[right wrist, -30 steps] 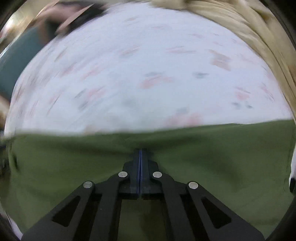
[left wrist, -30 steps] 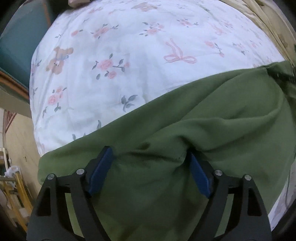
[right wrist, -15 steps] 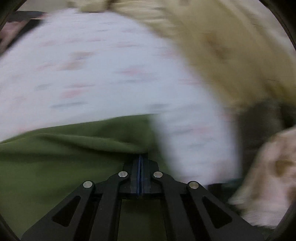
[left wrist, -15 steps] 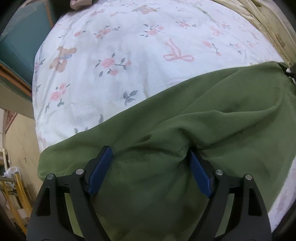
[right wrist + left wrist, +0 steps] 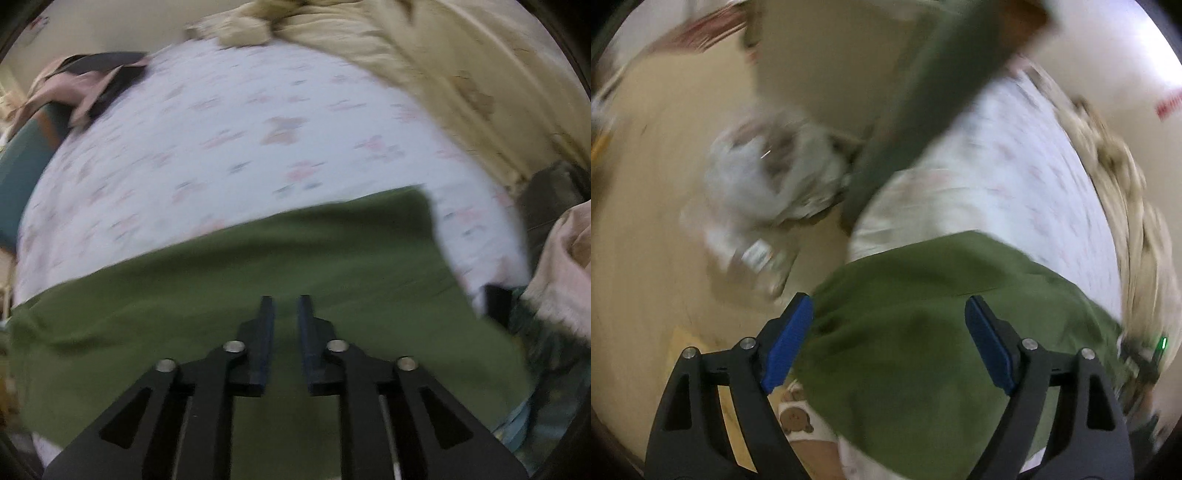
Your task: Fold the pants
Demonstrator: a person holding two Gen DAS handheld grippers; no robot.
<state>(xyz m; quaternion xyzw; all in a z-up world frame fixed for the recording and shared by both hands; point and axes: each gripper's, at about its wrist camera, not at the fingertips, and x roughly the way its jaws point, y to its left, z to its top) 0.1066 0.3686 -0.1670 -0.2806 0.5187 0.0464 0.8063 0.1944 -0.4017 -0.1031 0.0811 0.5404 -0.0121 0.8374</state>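
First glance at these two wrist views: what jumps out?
The olive-green cloth pants spread flat across the white floral bedsheet fill the lower half of both views. The right claw hangs just above them, opening, nothing between its blue pads. The left claw stands wide over the pants' edge near the bed's side.

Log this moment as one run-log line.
task: fold pants | left gripper: open over pants | right gripper: opening, nothing between pads | pants on bedsheet

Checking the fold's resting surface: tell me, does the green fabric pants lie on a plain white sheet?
No, the green pants lie on a white sheet printed with pink flowers.
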